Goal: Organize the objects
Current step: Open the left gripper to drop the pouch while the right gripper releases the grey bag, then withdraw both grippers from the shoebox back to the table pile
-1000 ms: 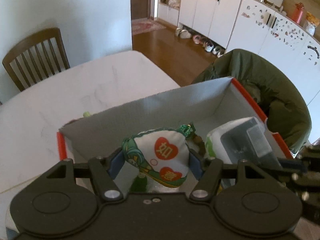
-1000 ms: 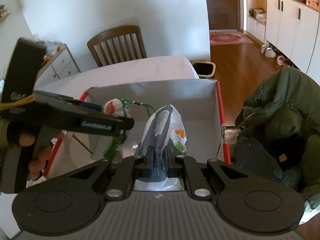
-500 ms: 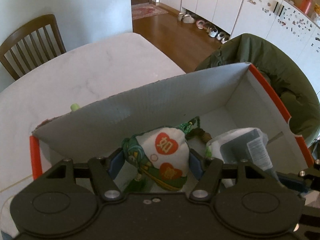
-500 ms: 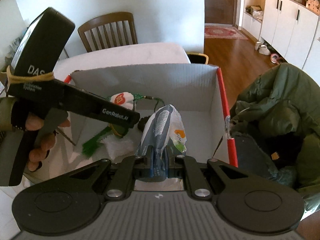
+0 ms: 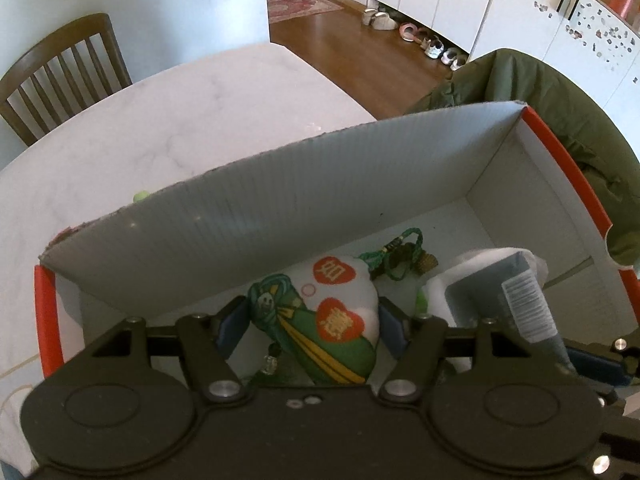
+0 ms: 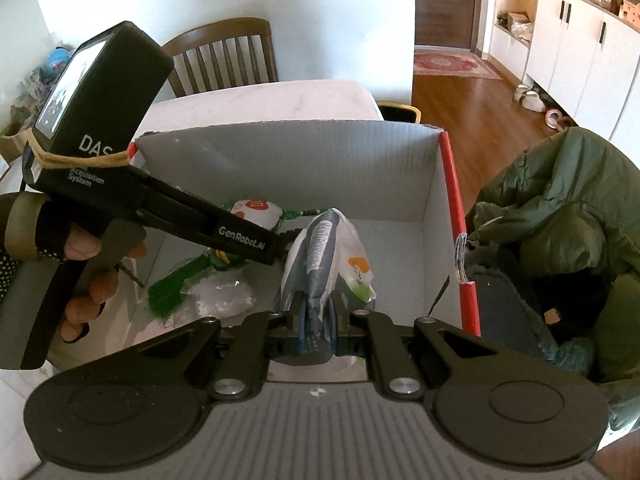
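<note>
A white stuffed sachet (image 5: 332,312) with red hearts, green print and a green cord sits low inside the white cardboard box (image 5: 280,216), near its grey far wall. Just beside it in the box, a grey-and-white plastic packet (image 6: 326,264) stands upright.

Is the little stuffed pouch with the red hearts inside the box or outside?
Inside. The pouch sits below the box walls, pinched by the left hand-held gripper.

the white marble table (image 5: 168,120) had a wooden chair (image 5: 60,68) tucked in at its far side. a green jacket (image 6: 560,216) was slumped off the table's right edge, and past it on the wood floor were a red rug (image 5: 300,4) and some shoes (image 5: 436,46) by white cabinets (image 6: 576,44).
</note>
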A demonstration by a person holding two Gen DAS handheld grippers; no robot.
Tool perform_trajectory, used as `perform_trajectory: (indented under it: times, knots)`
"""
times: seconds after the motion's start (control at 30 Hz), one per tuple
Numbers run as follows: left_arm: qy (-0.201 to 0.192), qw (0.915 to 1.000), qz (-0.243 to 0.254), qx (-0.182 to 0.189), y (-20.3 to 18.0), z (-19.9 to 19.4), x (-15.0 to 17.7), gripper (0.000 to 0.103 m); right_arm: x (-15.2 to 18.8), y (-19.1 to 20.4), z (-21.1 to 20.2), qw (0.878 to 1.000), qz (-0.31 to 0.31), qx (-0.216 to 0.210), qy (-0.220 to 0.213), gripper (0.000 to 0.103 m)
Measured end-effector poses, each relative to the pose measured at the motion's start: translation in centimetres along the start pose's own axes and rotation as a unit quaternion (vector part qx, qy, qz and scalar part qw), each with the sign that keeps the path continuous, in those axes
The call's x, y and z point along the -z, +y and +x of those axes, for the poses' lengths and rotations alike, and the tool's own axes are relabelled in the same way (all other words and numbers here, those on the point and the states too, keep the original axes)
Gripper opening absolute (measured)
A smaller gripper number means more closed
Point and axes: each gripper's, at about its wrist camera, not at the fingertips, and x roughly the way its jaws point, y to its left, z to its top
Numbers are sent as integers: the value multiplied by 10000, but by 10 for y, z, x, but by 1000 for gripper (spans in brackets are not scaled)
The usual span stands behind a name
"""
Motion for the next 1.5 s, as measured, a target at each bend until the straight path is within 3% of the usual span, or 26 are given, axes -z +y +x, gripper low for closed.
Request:
perform_trajectory:
  times: [0.33,0.57,0.67,0.9,1.0,1.5]
  knots:
    - [-206,9996,-160,76,3,-9,-1,78,2,-2,-8,9999,23,-46,-138,18]
    - [-403,9989,-205,132,4,-31,5,80,4,-2,-27,9993,51,-160,-347,35]
    - [-512,9984,-199,152,5,-44,9,81,6,0,-36,9988,61,-178,-453,51]
    - [-812,9963,-217,181,7,-78,21,82,9,7,-59,9976,45,-269,-642,53]
    - [-947,9950,-230,216,9,-93,29,83,9,11,-69,9968,62,-311,-735,59]
    - [-1610,9859,-391,251,37,-169,88,95,19,51,-112,9921,-190,-536,-1122,74]
